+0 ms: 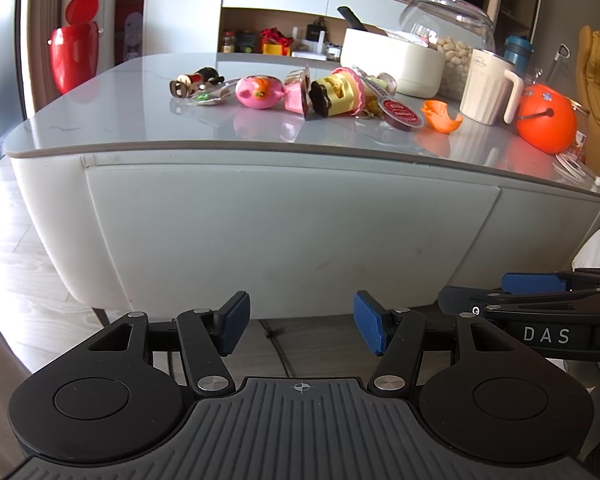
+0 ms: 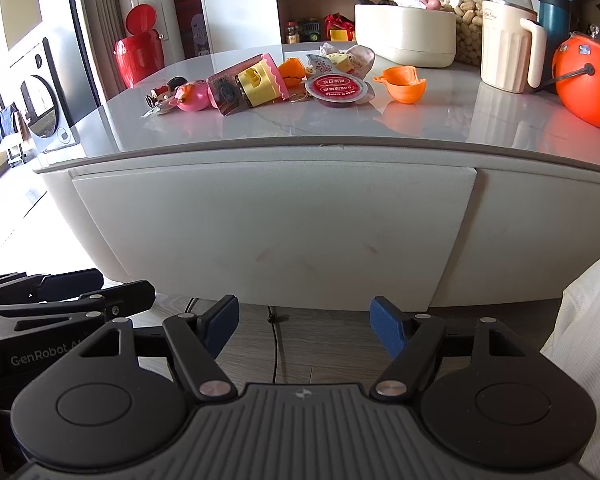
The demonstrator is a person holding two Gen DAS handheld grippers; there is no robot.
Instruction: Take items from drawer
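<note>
A white drawer front (image 1: 292, 236) (image 2: 276, 232) sits closed under the grey tabletop (image 1: 140, 120) (image 2: 420, 120). On top lie several small items: a pink toy (image 1: 258, 92) (image 2: 194, 96), a yellow and pink toy (image 1: 338, 94) (image 2: 260, 80), a red-lidded cup (image 1: 402, 114) (image 2: 336, 88) and an orange scoop (image 1: 442, 116) (image 2: 402, 82). My left gripper (image 1: 302, 322) hangs open below the drawer front, nothing between its blue pads. My right gripper (image 2: 306, 324) is likewise open and empty, level with the left one. Each gripper shows at the edge of the other's view.
A cream mug (image 1: 490, 88) (image 2: 508, 58), a white tub (image 1: 392, 62) (image 2: 406, 36), a glass jar of peanuts (image 1: 456, 40) (image 2: 470, 12) and an orange ball-shaped case (image 1: 546, 118) (image 2: 586, 80) stand at the right. A red bin (image 1: 74, 52) (image 2: 140, 54) stands beyond. A cable (image 2: 275, 344) runs on the floor.
</note>
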